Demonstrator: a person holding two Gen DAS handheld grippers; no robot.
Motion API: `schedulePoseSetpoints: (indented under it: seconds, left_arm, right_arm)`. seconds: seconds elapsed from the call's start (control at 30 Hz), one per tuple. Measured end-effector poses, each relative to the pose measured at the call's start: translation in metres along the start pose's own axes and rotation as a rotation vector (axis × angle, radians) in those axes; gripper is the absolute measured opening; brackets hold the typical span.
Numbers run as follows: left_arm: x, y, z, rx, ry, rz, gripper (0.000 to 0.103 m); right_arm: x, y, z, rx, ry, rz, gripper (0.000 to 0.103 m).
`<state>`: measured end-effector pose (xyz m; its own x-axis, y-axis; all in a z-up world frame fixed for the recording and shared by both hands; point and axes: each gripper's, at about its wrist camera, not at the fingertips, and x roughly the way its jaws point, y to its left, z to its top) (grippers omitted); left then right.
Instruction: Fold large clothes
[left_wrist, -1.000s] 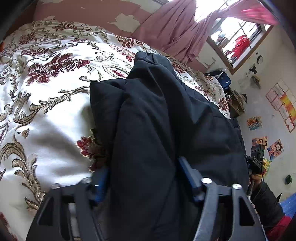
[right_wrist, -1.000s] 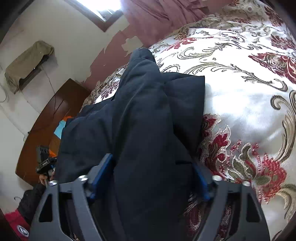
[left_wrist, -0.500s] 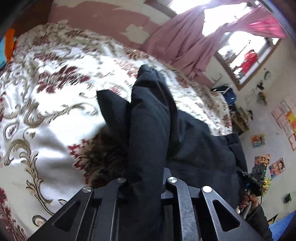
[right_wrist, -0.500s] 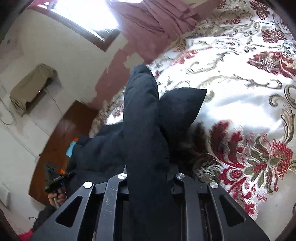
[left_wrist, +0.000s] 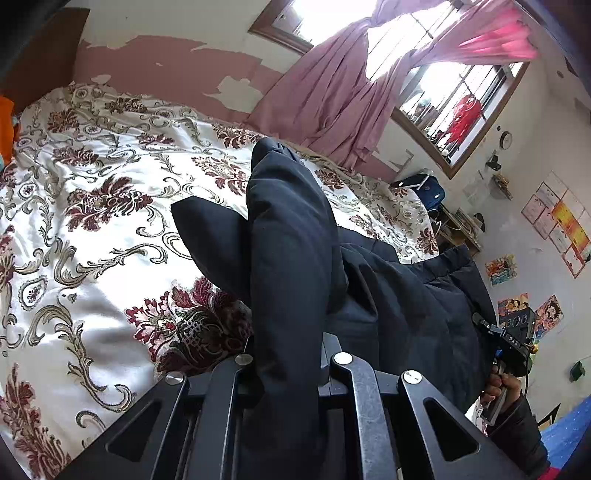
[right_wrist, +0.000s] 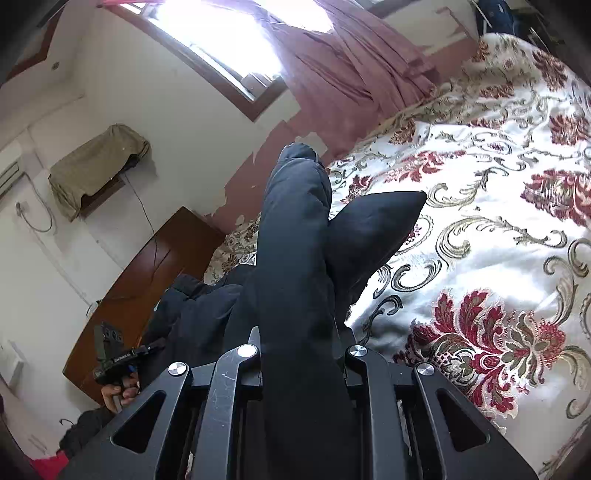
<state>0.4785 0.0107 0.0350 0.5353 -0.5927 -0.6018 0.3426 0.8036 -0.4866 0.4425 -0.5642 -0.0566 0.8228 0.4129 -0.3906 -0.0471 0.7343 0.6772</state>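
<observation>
The dark padded jacket (left_wrist: 291, 258) is rising off the floral bedspread (left_wrist: 92, 229) in the left wrist view: the left claw (left_wrist: 284, 354), spread a second ago, is now pinching a thick fold, so a lift for folding is likely beginning. In the right wrist view, the right claw (right_wrist: 299, 343) is likewise clamping the jacket, whose gathered ridge is running lengthwise away from the camera toward the headboard wall, its tip pointing upward.

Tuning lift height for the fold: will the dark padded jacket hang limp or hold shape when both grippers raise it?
Likely floppy but bulky: the jacket bunches into a thick ridge inside the left gripper and right gripper. A loose corner sticks out sideways, so the padding probably gives some body. Its far end trails on the bedspread, suggesting drag.
</observation>
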Motion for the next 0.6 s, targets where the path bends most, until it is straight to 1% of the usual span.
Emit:
schedulePoseSetpoints:
  seconds: [0.13, 0.3, 0.47, 0.6]
  left_arm:
    - [-0.007, -0.001, -0.004, 0.000, 0.002, 0.002, 0.011]
    - [-0.010, 0.000, -0.014, 0.003, 0.010, 0.009, 0.011]
    - [0.001, 0.008, -0.024, 0.000, 0.028, 0.019, 0.011]
    - [0.016, 0.017, -0.033, 0.007, 0.049, 0.035, 0.012]
  right_arm:
    - [-0.012, 0.011, -0.004, -0.014, 0.002, 0.002, 0.016]
    - [-0.015, 0.012, -0.011, -0.025, 0.016, -0.004, 0.016]
    - [-0.010, 0.005, -0.021, -0.017, 0.028, -0.024, 0.016]
    - [0.002, -0.009, -0.034, -0.009, 0.052, -0.058, 0.016]
